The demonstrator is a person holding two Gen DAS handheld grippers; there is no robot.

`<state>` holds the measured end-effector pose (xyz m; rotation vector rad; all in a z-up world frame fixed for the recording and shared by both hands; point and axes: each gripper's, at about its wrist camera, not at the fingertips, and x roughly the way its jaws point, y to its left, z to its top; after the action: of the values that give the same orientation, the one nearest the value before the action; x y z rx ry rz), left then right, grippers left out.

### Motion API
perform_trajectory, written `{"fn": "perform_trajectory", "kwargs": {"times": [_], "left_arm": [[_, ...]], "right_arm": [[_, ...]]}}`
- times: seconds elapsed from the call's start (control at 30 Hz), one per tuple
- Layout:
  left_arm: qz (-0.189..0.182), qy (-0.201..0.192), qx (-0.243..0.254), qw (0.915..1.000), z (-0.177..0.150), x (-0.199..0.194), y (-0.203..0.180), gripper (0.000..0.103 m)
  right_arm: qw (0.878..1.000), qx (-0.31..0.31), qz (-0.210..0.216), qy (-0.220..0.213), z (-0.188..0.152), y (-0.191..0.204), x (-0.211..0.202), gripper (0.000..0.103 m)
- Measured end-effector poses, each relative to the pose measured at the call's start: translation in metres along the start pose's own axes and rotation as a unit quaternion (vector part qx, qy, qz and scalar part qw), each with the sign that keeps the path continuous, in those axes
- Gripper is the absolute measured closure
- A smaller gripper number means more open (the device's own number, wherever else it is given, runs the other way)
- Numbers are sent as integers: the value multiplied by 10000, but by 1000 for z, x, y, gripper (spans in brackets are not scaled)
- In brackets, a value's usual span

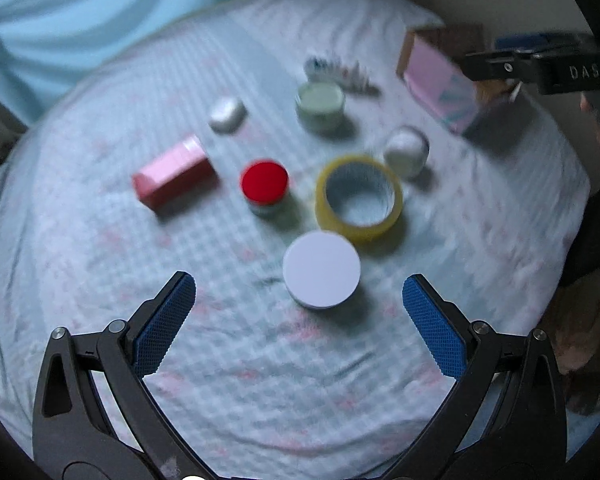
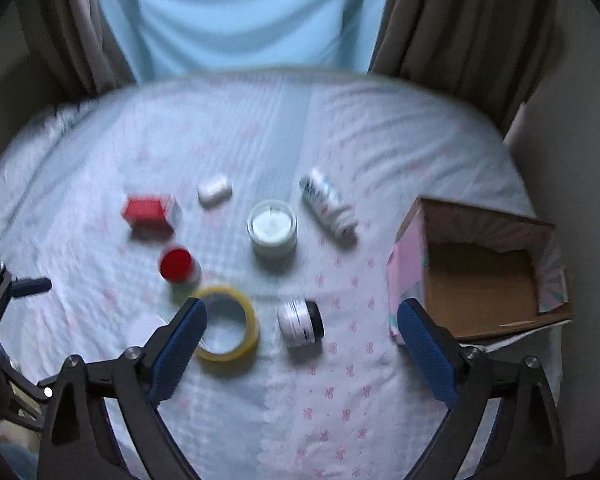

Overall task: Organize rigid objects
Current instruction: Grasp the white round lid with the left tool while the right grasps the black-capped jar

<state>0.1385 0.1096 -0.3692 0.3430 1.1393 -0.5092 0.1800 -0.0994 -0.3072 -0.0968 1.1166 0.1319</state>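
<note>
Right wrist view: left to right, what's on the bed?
Red box → red-lidded jar → small white case → yellow tape roll → candle jar → black-capped jar → white bottle → open cardboard box.

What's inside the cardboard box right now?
The box looks empty: bare brown floor and inner walls show in the right wrist view. The near corner behind its pink wall is hidden.

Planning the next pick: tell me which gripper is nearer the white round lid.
Left. The left gripper hangs open just short of the white round lid; the right gripper is open off to the lid's right, beyond the yellow tape roll.
</note>
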Motion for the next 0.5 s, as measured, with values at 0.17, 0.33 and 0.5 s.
{"fn": "perform_trajectory", "kwargs": {"times": [0.17, 0.33, 0.5], "left_arm": [[-155, 377, 190, 9990, -8, 56, -12, 0], [-180, 643, 294, 9973, -14, 97, -23, 0], [-118, 821, 237, 9963, -16, 126, -26, 6]], "right_arm": [[9962, -442, 22, 754, -10, 3, 70, 18], [9886, -830, 24, 1254, -19, 4, 123, 18], [9847, -923, 61, 1478, -24, -3, 153, 18]]}}
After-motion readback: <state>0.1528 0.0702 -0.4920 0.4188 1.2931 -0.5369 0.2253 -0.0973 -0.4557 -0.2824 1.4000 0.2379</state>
